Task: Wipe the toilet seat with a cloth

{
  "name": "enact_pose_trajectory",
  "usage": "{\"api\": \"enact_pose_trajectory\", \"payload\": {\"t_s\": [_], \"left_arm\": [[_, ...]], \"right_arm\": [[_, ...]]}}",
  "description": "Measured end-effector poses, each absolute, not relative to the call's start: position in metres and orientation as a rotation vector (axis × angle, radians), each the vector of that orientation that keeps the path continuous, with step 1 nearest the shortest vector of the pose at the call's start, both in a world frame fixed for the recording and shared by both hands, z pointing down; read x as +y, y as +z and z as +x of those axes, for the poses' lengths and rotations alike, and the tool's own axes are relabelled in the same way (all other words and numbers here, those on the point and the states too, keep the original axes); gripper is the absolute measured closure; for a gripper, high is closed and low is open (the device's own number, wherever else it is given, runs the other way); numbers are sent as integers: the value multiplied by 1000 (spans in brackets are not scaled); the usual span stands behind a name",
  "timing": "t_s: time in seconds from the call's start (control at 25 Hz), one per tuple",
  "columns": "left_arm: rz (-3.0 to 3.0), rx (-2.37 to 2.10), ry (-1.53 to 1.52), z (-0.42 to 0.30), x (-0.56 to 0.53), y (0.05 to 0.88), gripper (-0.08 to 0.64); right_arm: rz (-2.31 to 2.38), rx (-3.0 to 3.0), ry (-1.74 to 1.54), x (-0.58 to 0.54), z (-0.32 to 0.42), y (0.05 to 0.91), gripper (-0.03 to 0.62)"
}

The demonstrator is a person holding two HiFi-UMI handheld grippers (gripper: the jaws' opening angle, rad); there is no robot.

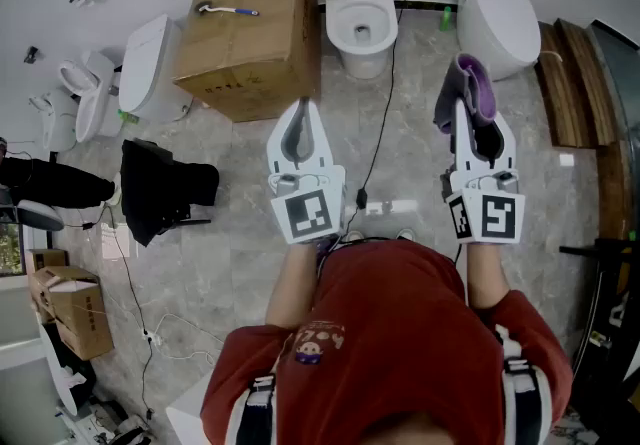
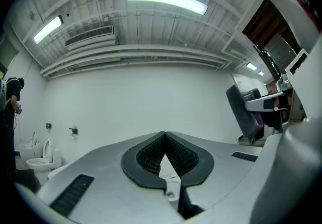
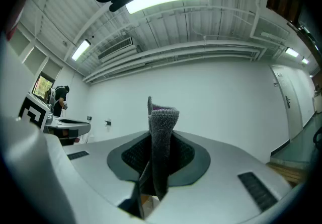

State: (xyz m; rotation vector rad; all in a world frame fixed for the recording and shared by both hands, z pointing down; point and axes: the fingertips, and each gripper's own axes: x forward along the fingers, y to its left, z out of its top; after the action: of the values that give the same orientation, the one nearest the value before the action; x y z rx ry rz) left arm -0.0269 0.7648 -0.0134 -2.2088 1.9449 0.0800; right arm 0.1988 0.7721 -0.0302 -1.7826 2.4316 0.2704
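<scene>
Right gripper (image 1: 478,123) clamping cloth (image 1: 462,83), toilet (image 1: 358,28), box (image 1: 250,43) ahead

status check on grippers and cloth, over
Left gripper shut, empty. Right gripper shut on grey-and-purple cloth. White toilet seat ahead, untouched. Black cable on floor between.

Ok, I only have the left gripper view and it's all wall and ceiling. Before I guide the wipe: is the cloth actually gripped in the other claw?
Observer: Yes. The right gripper view shows the right claw shut on the cloth, a grey one standing up between its jaws.
Operator: And where's the toilet?
Observer: In the head view, the toilet stands straight ahead with its lid up, beyond the claw.
Operator: Anything in the way?
Observer: A black cable trails past the toilet's right side in that view, into the path to it.
</scene>
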Motion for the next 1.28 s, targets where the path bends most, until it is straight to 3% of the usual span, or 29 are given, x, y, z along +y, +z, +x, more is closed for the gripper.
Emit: {"api": "enact_pose_trajectory", "payload": {"t_s": [1.28], "left_arm": [[-2307, 1904, 127, -116, 736, 5, 549]], "right_arm": [[-1885, 2419, 178, 749, 108, -5, 529]]}}
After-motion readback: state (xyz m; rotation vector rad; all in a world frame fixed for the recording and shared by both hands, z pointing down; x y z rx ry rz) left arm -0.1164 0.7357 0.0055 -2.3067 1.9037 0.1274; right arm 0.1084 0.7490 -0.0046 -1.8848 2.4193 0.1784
